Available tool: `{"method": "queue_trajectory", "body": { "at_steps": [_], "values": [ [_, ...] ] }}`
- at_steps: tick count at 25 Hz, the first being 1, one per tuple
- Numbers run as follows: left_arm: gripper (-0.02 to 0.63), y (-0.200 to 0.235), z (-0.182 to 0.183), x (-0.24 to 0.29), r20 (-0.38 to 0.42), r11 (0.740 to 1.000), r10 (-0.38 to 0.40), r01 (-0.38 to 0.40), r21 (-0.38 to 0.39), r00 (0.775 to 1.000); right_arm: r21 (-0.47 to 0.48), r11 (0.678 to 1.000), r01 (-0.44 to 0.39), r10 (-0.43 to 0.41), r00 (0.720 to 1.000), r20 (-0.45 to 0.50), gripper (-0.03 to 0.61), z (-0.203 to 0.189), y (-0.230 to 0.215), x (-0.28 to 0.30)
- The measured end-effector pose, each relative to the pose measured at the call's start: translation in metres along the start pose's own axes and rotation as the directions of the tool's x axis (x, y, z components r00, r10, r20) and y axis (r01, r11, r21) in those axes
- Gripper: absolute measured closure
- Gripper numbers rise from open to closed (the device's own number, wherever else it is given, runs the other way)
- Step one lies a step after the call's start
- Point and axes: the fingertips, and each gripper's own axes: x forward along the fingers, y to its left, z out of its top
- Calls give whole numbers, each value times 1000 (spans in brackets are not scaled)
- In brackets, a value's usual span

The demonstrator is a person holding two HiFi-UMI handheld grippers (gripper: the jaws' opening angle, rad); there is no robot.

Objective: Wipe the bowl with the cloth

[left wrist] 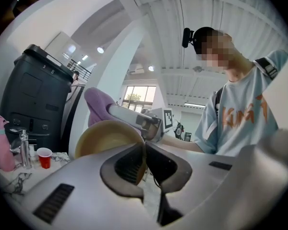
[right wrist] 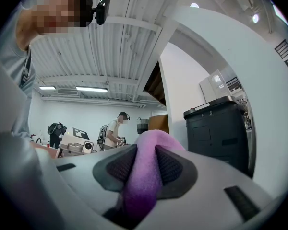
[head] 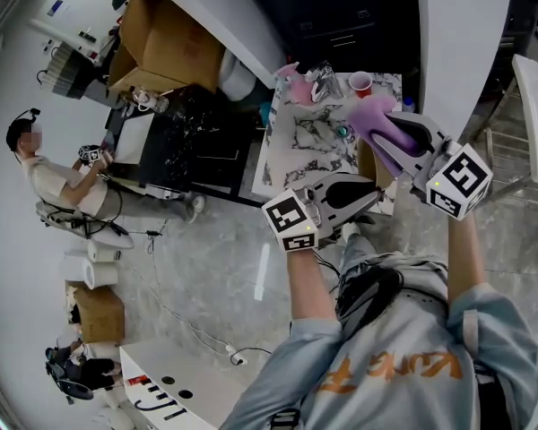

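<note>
Inside left hand-held gripper [left wrist: 144, 152], clamped bowl [left wrist: 103, 138] rim; right hand-held gripper [right wrist: 146, 155] tight on cloth [right wrist: 143, 188].

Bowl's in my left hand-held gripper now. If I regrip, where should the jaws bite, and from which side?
The rim, probably: the bowl is thin-walled and slips edge-on between the jaws, as the left hand-held gripper pinches it now. Come from the edge opposite the cloth, leaving the rest open for wiping.

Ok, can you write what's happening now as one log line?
left hand-held gripper: pinching rim of round tan bowl | right hand-held gripper: clamped on soft purple cloth | cloth: up behind bowl, contact unclear
</note>
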Motion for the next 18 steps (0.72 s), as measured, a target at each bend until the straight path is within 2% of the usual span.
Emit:
{"method": "queue_trajectory", "body": {
  "at_steps": [7,18],
  "values": [
    [584,-25,4,1,-2,991,-135,135,11,991,90,996,-3,1,1000,25,453,-4,-8,-10],
    [584,-38,9,8,15,972,-236,236,4,972,209,978,18,-32,997,65,453,-16,-29,-26]
  ]
}}
